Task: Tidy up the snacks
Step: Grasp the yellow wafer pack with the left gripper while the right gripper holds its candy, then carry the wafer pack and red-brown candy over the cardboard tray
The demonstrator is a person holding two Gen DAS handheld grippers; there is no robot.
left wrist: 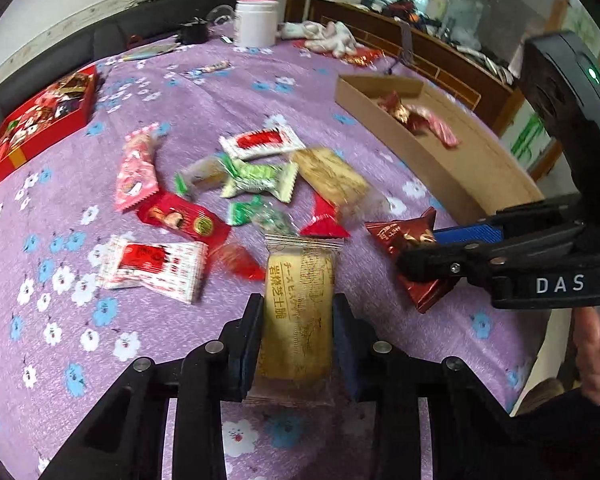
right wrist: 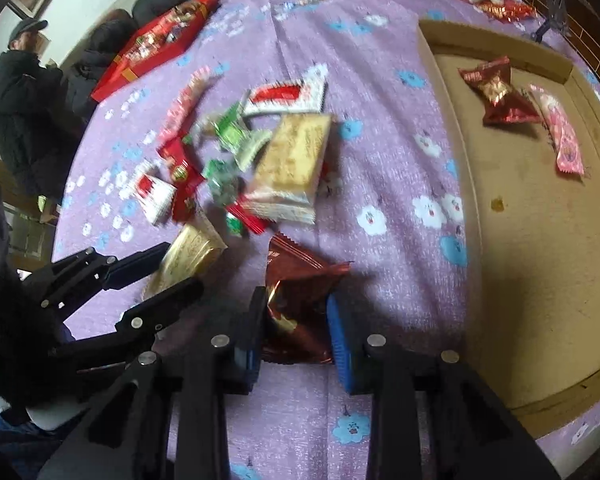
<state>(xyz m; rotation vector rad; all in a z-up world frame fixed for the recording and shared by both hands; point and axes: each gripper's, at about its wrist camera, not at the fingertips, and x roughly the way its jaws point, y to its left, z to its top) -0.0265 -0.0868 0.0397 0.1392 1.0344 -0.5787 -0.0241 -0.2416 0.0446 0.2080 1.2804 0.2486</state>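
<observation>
In the left wrist view my left gripper (left wrist: 298,308) is shut on a yellow biscuit packet (left wrist: 300,304) that stands lengthwise between its pads. To its right, my right gripper (left wrist: 428,252) clamps a dark red snack packet (left wrist: 400,236). The right wrist view shows the same: my right gripper (right wrist: 298,308) is shut on the dark red snack packet (right wrist: 300,280), and my left gripper (right wrist: 176,272) at the left holds the yellow biscuit packet (right wrist: 188,256). A pile of loose snacks (left wrist: 256,176) lies on the purple flowered cloth (left wrist: 60,320) just beyond both grippers.
A shallow cardboard tray (right wrist: 540,260) on the right holds a dark red packet (right wrist: 500,96) and a pink one (right wrist: 564,140). A red gift box (left wrist: 40,120) of sweets sits far left, a white jar (left wrist: 256,20) at the back. A person in a dark jacket (right wrist: 20,100) stands beyond the table.
</observation>
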